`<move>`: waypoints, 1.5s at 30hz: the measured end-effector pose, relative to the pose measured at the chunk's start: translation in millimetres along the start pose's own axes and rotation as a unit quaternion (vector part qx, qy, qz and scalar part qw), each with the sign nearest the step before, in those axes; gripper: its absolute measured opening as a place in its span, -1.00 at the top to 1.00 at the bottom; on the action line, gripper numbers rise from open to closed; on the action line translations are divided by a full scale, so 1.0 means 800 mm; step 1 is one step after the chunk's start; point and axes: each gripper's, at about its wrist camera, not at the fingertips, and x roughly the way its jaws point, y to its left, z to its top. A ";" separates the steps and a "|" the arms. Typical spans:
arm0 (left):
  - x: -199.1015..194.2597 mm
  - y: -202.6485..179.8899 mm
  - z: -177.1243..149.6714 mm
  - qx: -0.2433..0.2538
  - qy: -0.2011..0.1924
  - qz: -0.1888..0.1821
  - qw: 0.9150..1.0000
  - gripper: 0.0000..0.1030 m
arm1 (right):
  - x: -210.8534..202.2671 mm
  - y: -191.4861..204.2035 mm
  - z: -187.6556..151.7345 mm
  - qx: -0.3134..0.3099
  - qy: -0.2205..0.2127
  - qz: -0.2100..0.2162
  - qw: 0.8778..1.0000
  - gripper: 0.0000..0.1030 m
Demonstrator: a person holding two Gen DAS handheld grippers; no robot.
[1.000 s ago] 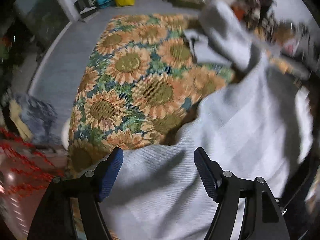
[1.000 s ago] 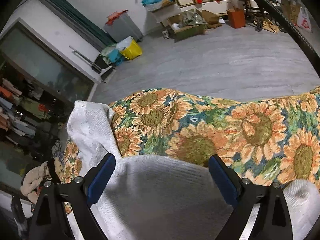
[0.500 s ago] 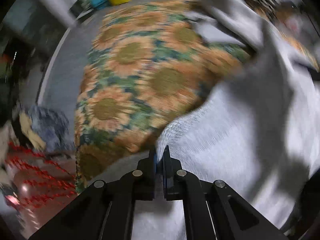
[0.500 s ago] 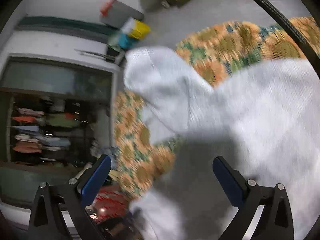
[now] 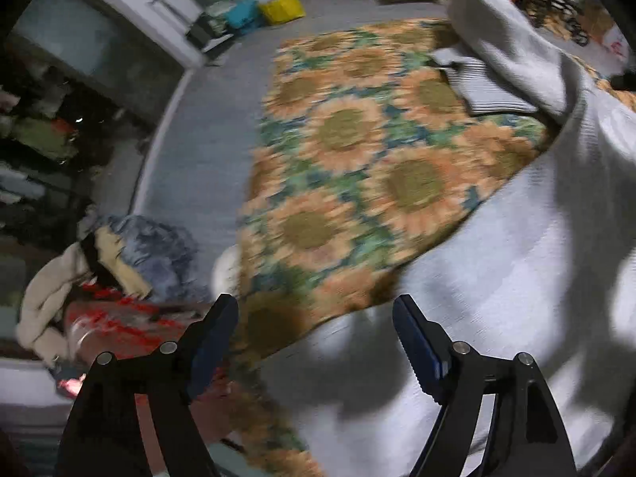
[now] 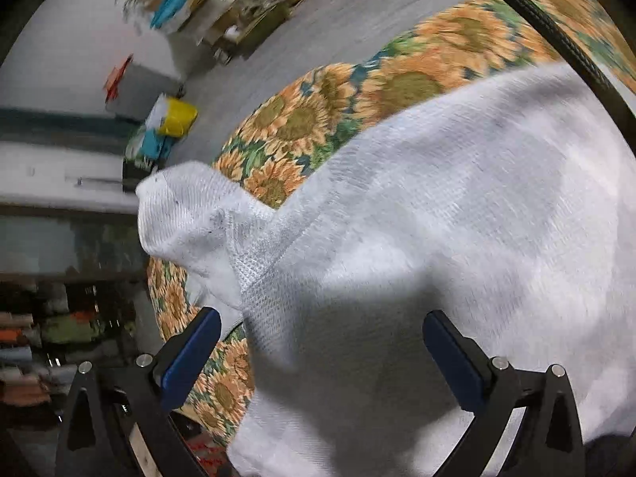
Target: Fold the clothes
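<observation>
Over a sunflower cloth, the left gripper is opening empty and the right gripper gapes above a soft, limp white sweater, best pinched at an edge.

One white knitted garment is spread on one sunflower cloth; one folded grey piece (striped) is seen.

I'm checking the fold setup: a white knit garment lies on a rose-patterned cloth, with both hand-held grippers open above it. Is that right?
Not quite: the cloth carries a sunflower pattern, not roses, as the left wrist view shows plainly. The rest holds. The white knit garment lies on it; the left hand-held gripper is opening with nothing pinched between its pads, and the right hand-held gripper stands open.
</observation>
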 end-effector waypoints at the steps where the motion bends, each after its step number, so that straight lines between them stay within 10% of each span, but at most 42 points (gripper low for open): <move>1: 0.003 0.013 0.003 -0.006 0.007 -0.003 1.000 -0.56 | -0.001 -0.004 -0.010 0.015 -0.001 0.000 1.000 -1.00; 5: 0.003 -0.022 -0.016 0.004 0.040 0.007 0.999 -0.55 | 0.008 -0.004 -0.061 0.023 0.041 -0.006 0.999 -1.00; 15: 0.111 -0.064 -0.060 -0.028 0.064 -0.104 0.992 -0.50 | 0.054 0.035 -0.133 -0.121 0.050 -0.101 0.986 -1.00; 20: 0.110 -0.040 -0.064 -0.073 0.061 -0.162 0.982 0.81 | 0.071 0.050 -0.159 -0.185 0.047 -0.137 0.972 -1.00; 26: 0.152 0.025 -0.052 -0.207 0.060 -0.180 0.960 0.83 | 0.076 0.058 -0.165 -0.210 0.047 -0.140 0.967 -1.00; 29: 0.142 0.002 -0.043 -0.182 0.051 -0.134 0.973 0.82 | 0.070 0.053 -0.151 -0.197 0.048 -0.133 0.970 -1.00; 33: 0.131 -0.031 -0.028 -0.166 0.067 -0.048 0.983 0.51 | 0.066 0.048 -0.140 -0.179 0.052 -0.125 0.974 -1.00; 35: 0.122 -0.044 -0.019 -0.159 0.072 0.015 0.984 -0.43 | 0.063 0.045 -0.134 -0.168 0.060 -0.117 0.977 -1.00; 37: 0.120 -0.047 -0.014 -0.152 0.062 0.073 0.984 -0.74 | 0.059 0.041 -0.127 -0.150 0.065 -0.104 0.981 -1.00; 42: 0.087 -0.029 -0.013 -0.227 0.012 0.069 0.971 -0.73 | 0.048 0.026 -0.090 -0.090 0.077 -0.070 0.991 -1.00; 45: 0.032 -0.043 0.015 -0.224 -0.074 0.000 0.972 -0.73 | 0.046 0.019 -0.062 -0.061 0.082 -0.047 0.994 -1.00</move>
